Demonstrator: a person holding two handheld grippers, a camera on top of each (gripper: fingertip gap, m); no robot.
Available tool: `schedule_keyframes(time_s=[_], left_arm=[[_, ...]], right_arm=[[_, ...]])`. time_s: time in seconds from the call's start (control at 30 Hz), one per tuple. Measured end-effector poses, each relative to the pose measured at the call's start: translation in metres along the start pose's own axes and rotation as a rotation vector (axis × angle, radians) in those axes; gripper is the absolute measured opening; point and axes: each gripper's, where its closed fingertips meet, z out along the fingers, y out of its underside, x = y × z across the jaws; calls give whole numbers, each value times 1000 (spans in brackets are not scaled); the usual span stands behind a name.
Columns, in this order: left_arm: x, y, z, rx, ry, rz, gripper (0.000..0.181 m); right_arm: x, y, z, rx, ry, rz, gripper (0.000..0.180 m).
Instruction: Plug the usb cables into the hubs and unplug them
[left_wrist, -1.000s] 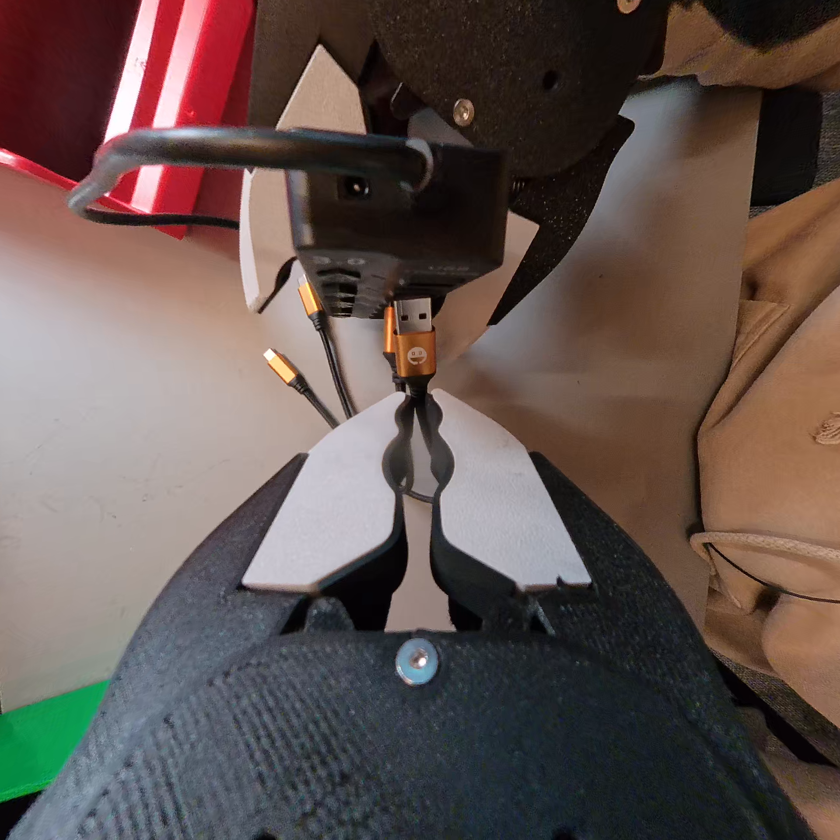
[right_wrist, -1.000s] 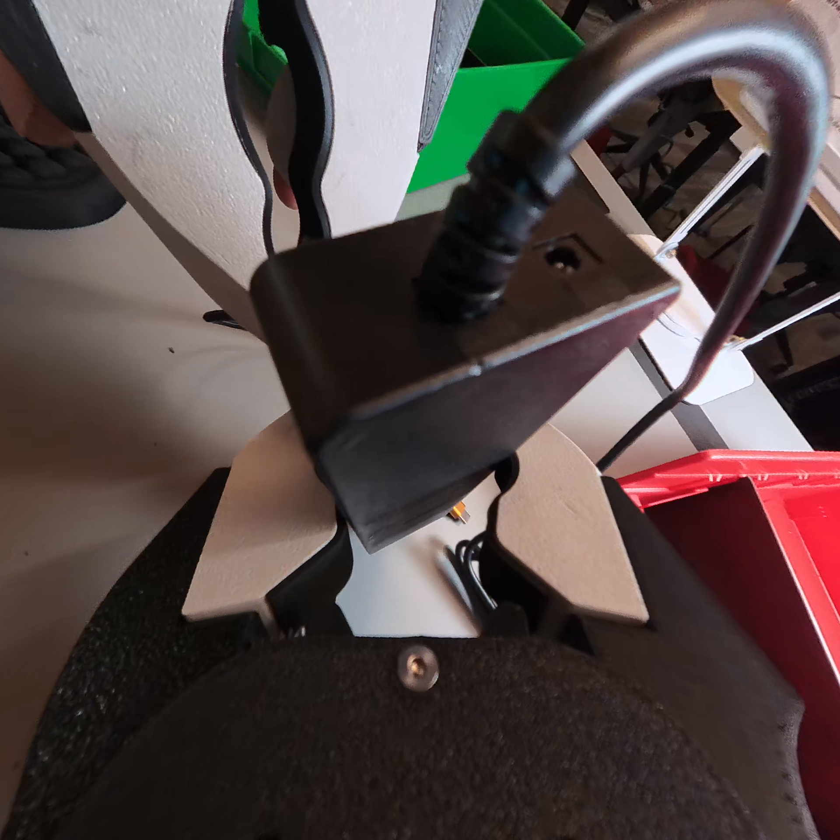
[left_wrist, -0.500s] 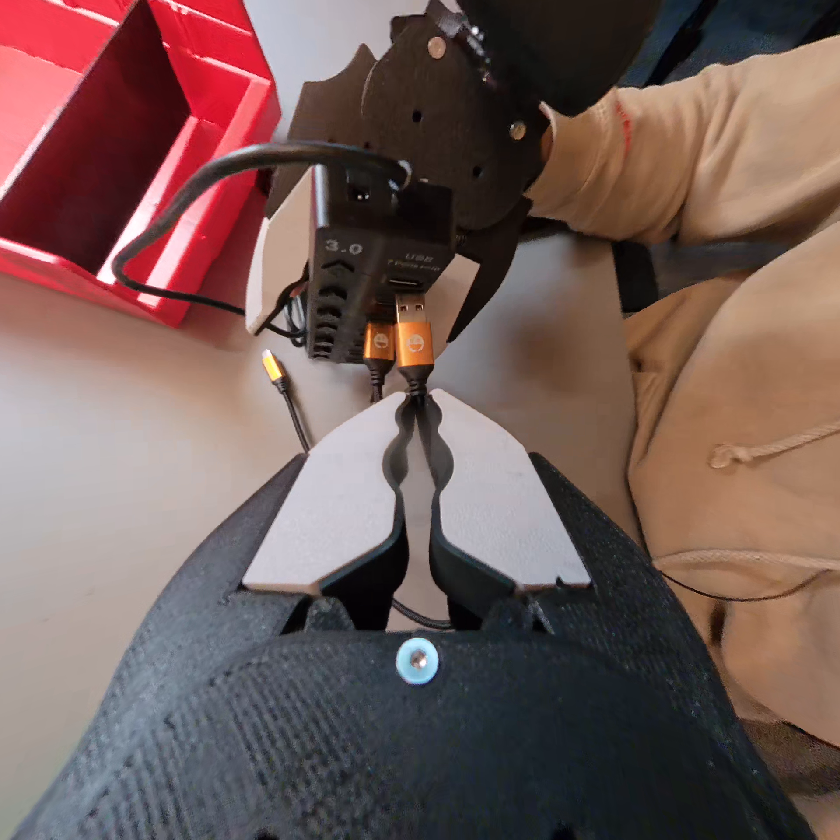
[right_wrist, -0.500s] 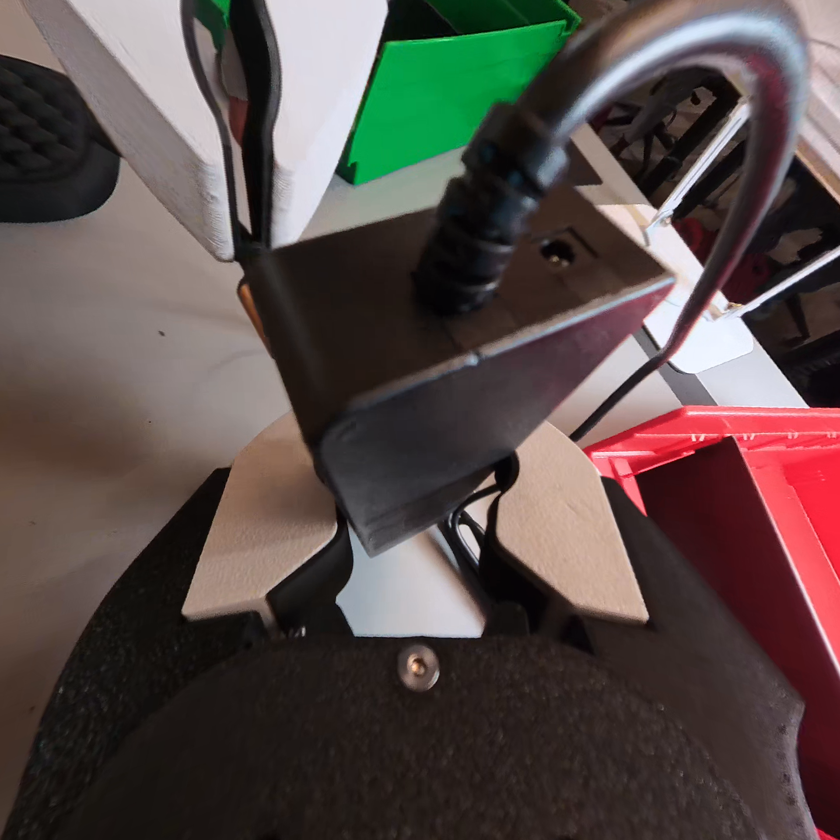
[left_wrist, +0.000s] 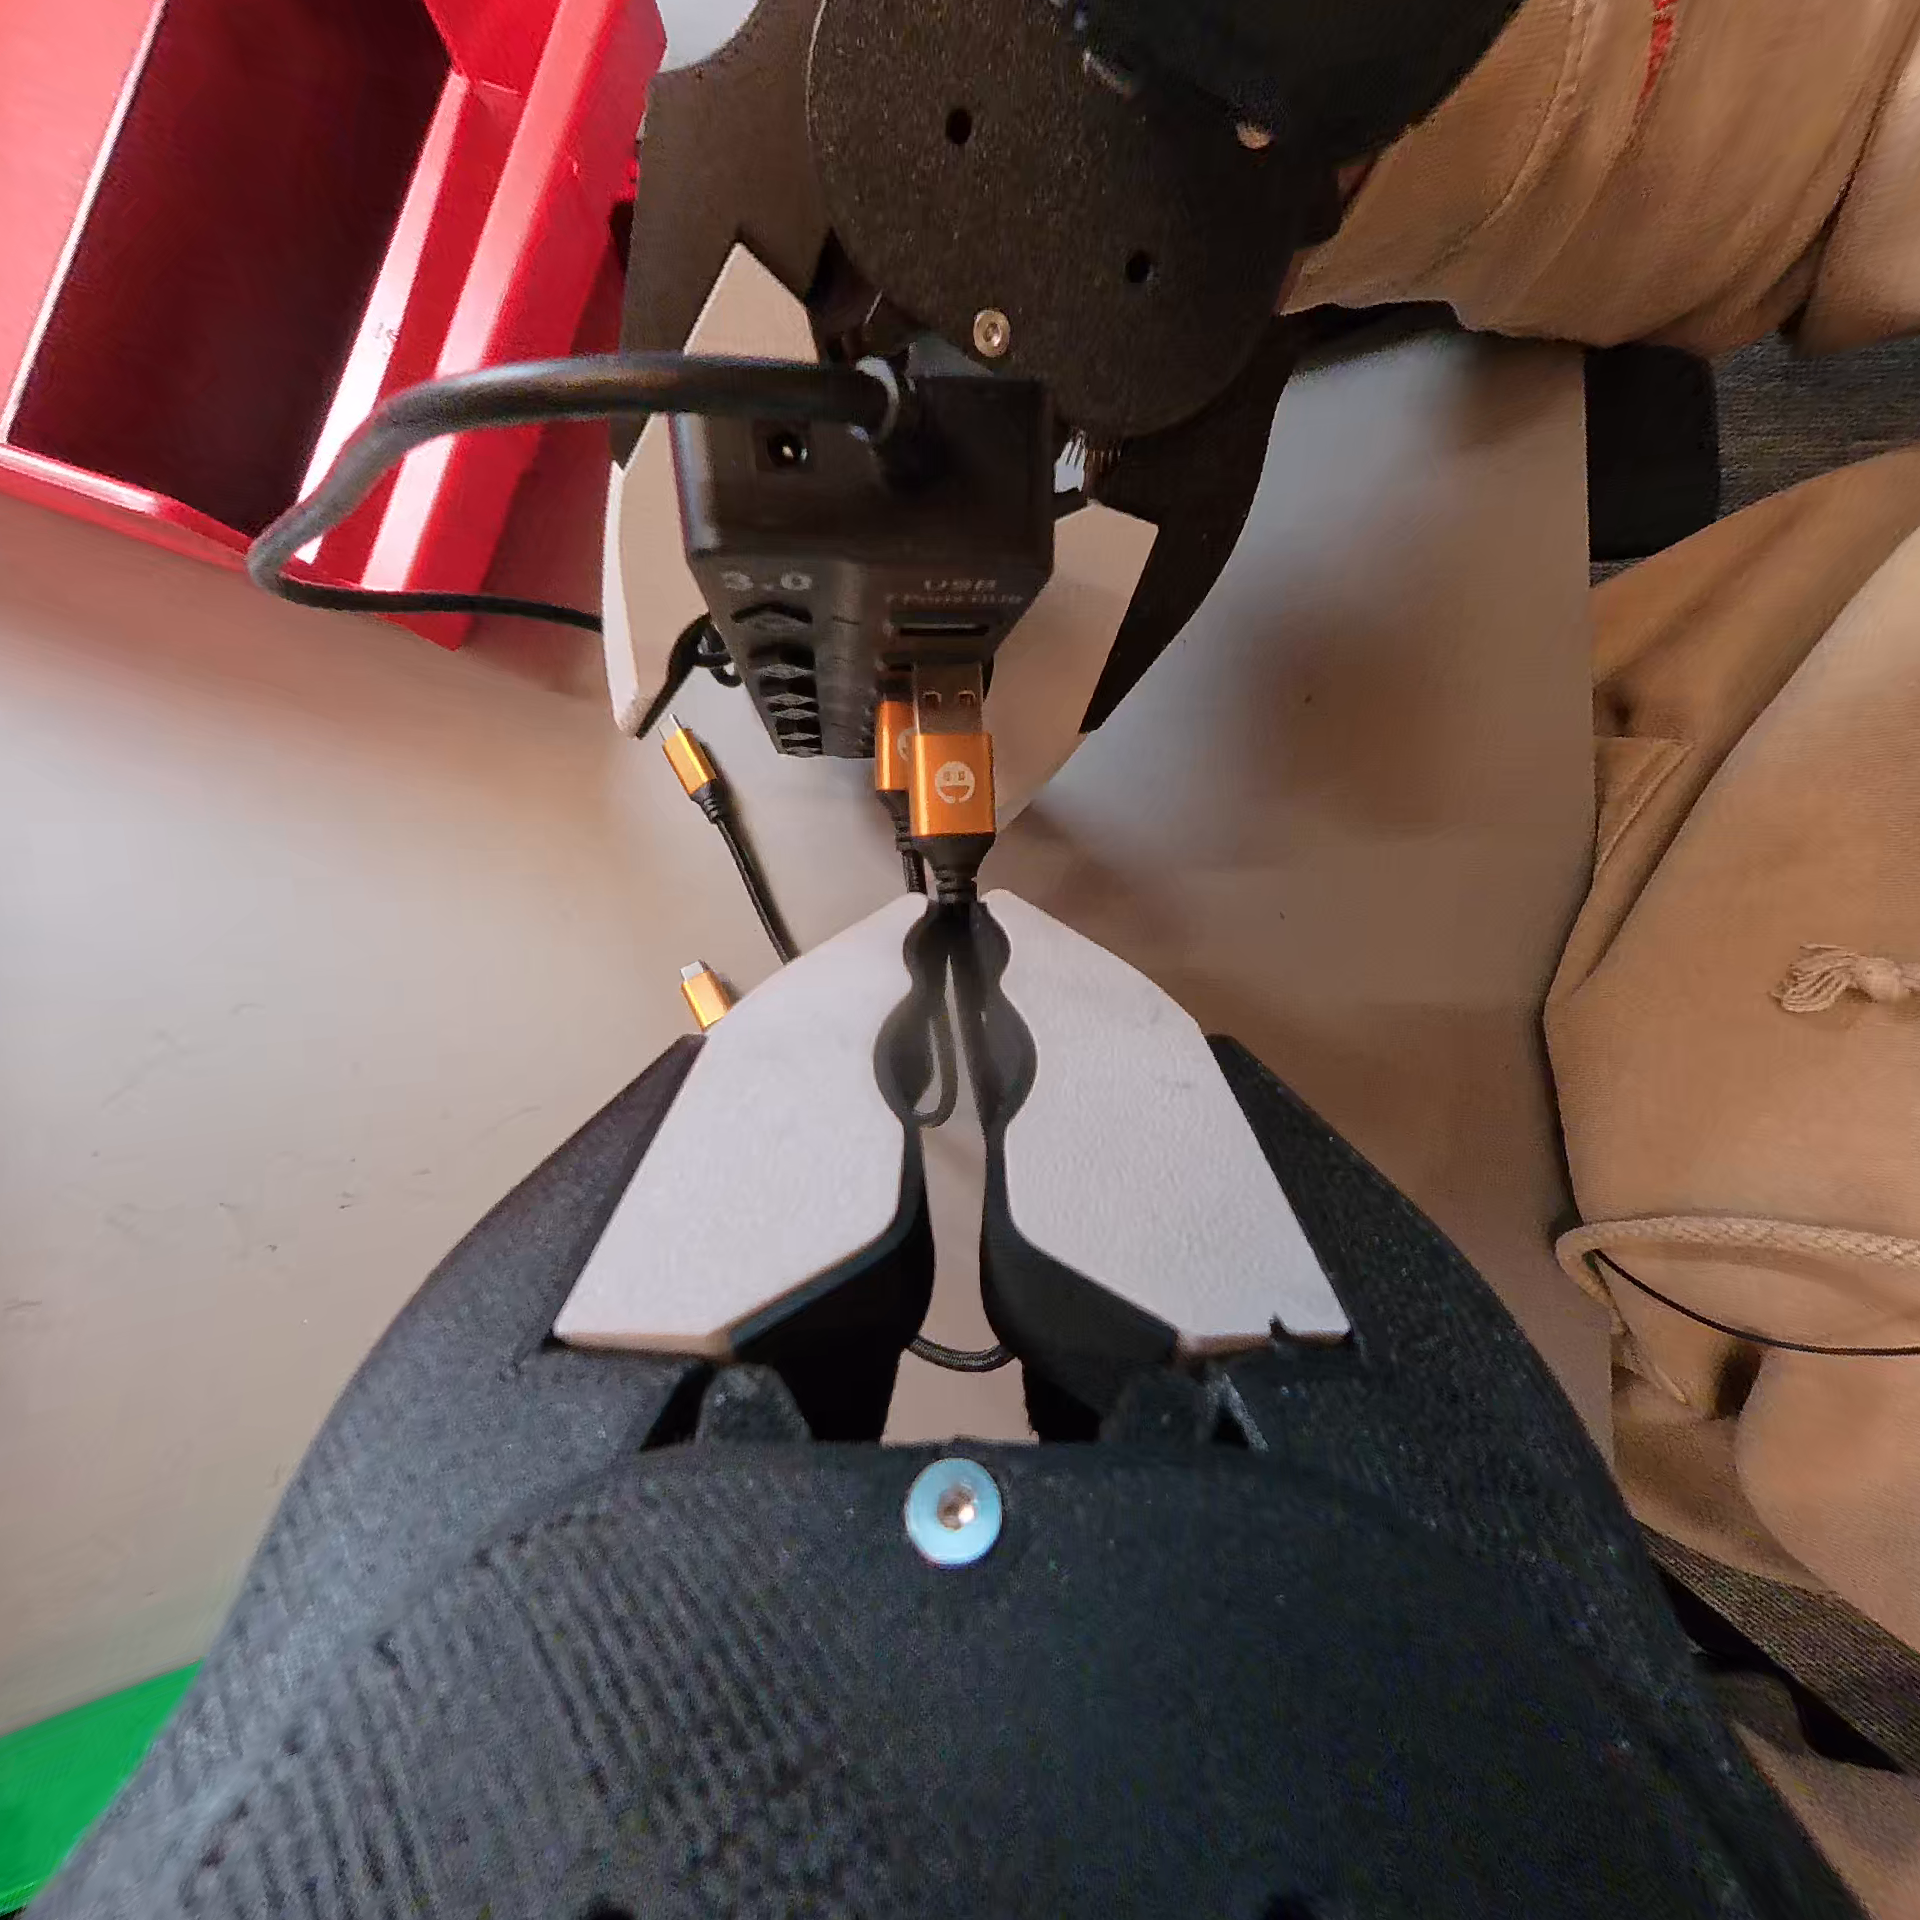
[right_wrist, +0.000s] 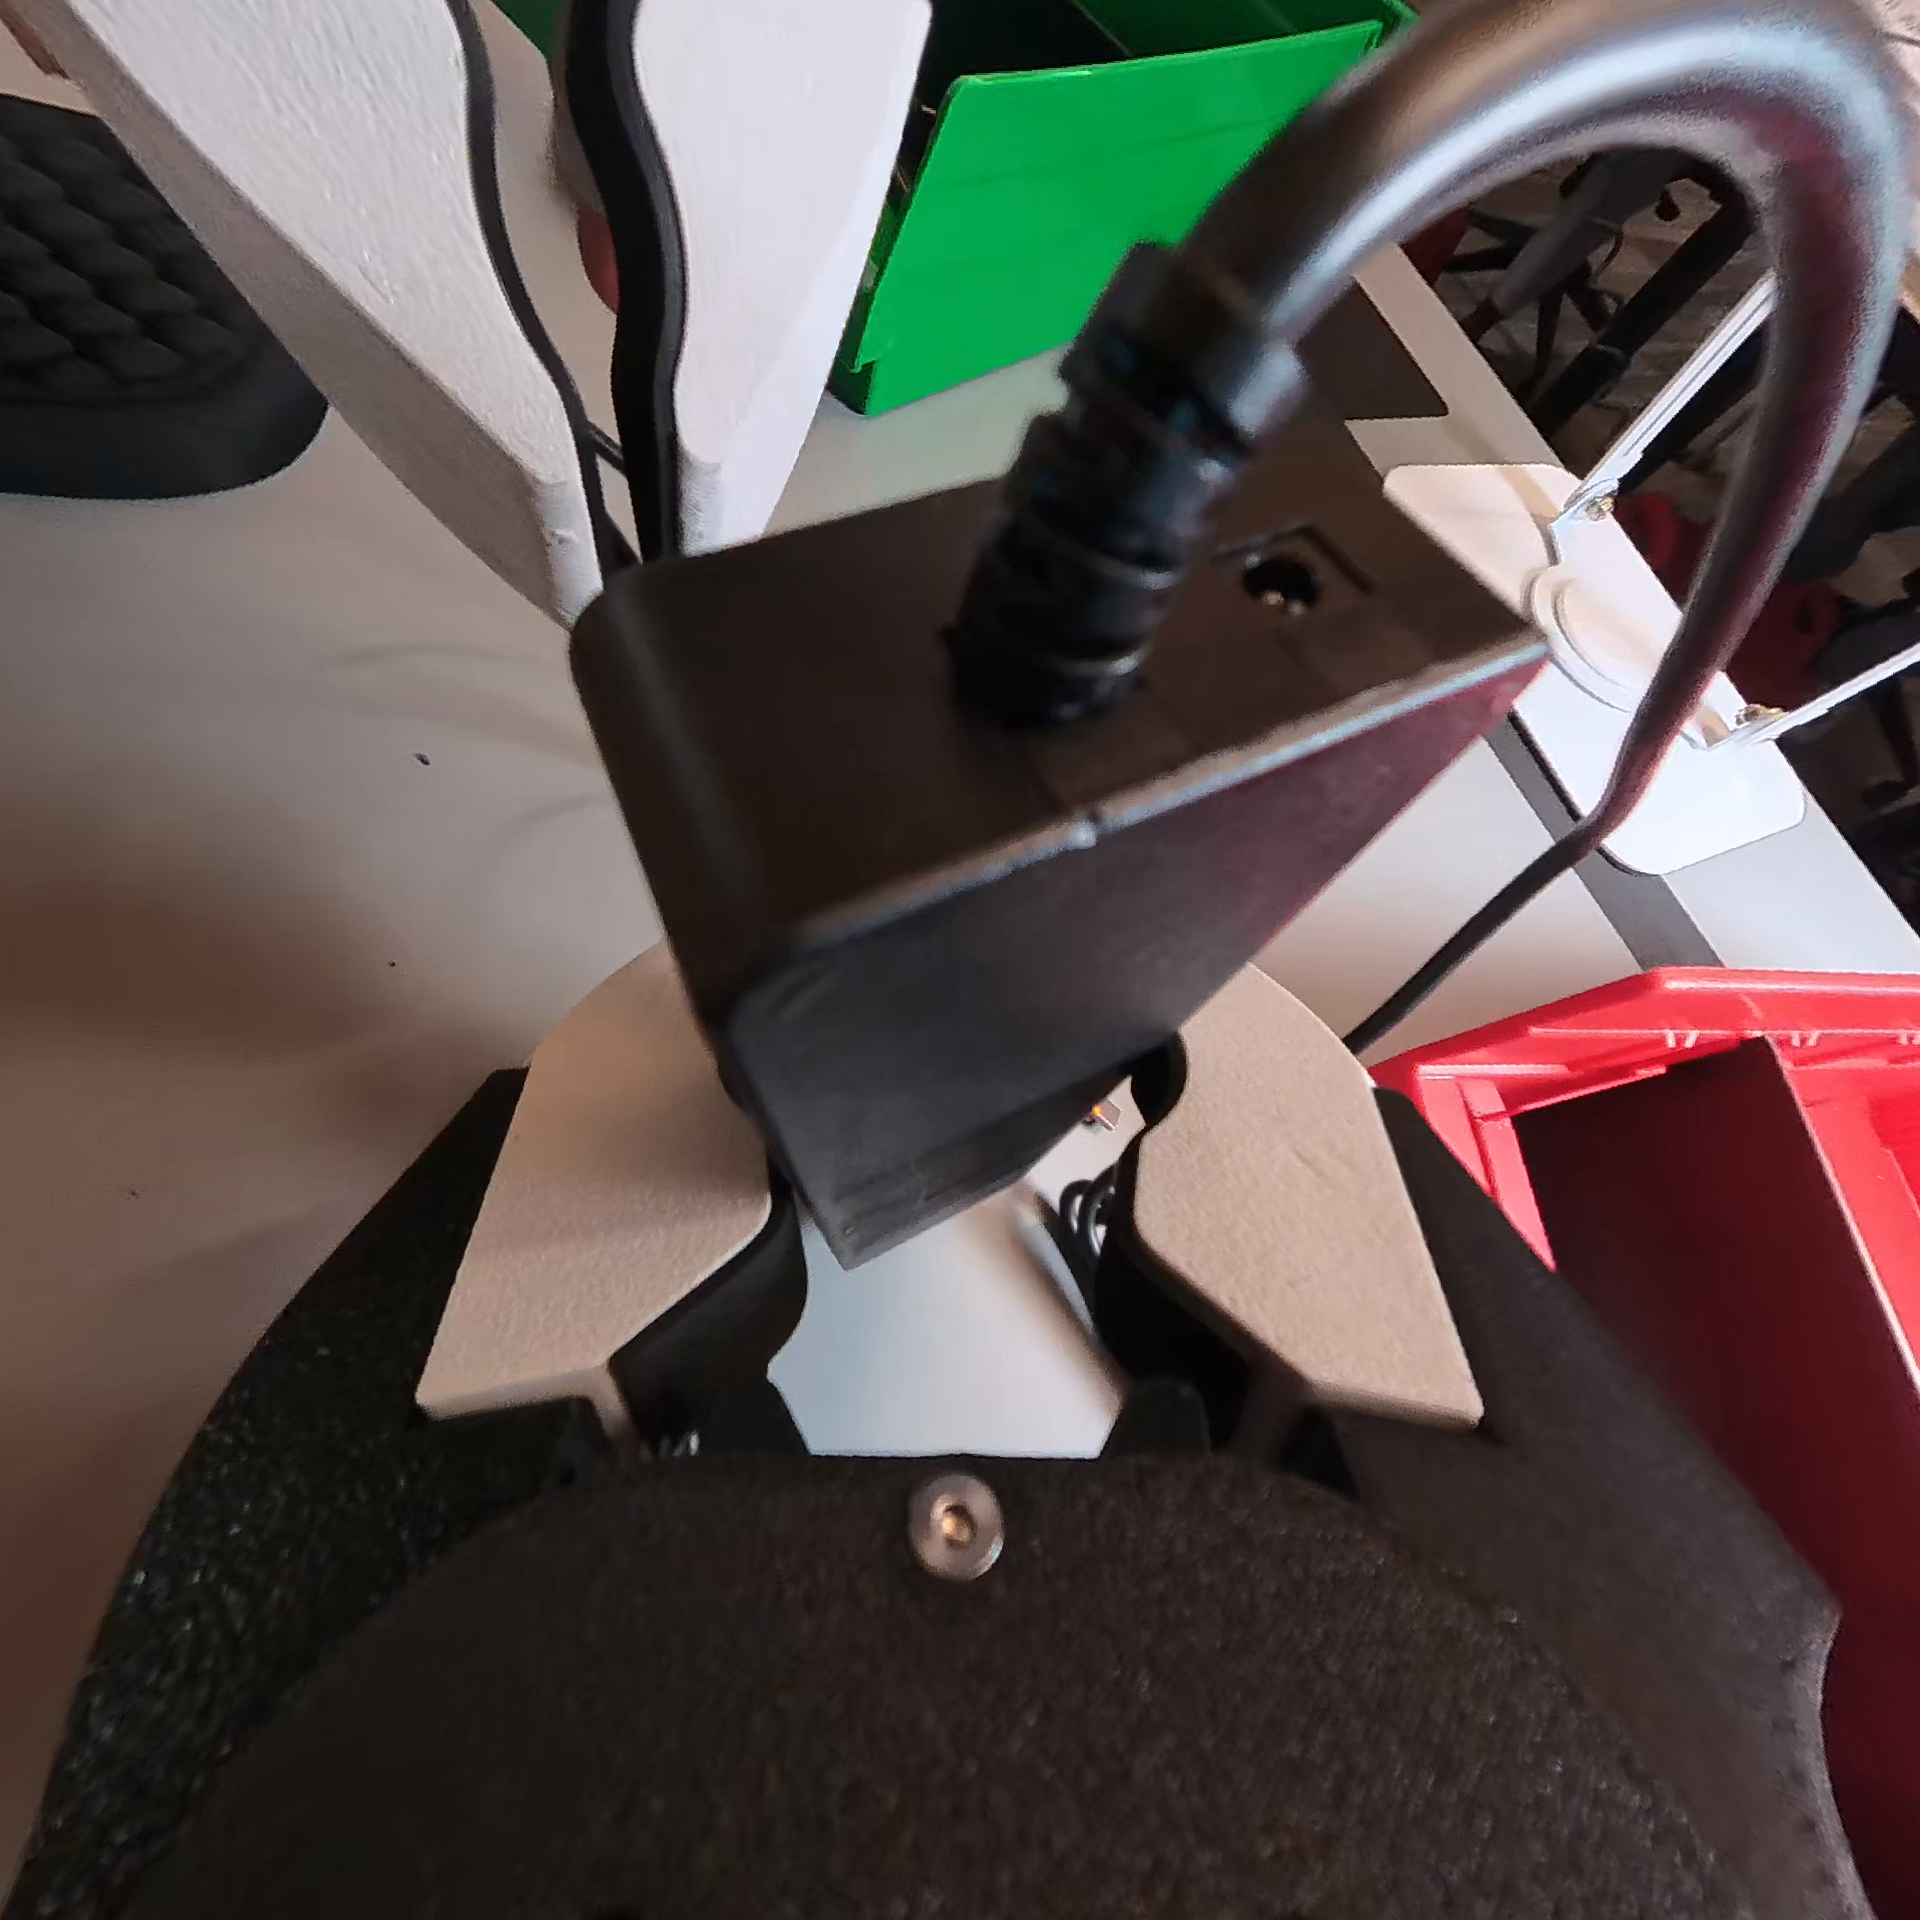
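Left wrist view. The left gripper has its fingers pressed together on the braided cable just behind an orange USB plug, whose metal tip sits at the port face of the black hub, far centre, not visibly seated. A second orange plug stands just left of it, apparently in a port. Two small orange connectors lie loose on the white table. Count: one hub, two large plugs, two small connectors, one red bin far left. The right gripper holds the hub from the far side.

Risk, as judged: the grip is on cable, not plug body, so the plug could swivel and miss or jam at the port mouth; a push could buckle the cable.

Right wrist view. The right gripper pinches the hub by its near corner, tilted. The hub's thick black lead arcs over to the right. One green bin far, one red bin near right.

Risk, as judged: a corner hold is slight; insertion force could twist the hub in the fingers, and the stiff lead could drag it askew.
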Motion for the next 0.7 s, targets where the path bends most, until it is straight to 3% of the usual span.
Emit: schedule_keyframes(time_s=[0.7], left_arm=[[-4, -10, -3, 71, -16, 3, 4]], right_arm=[[-2, -5, -3, 37, -23, 40, 69]])
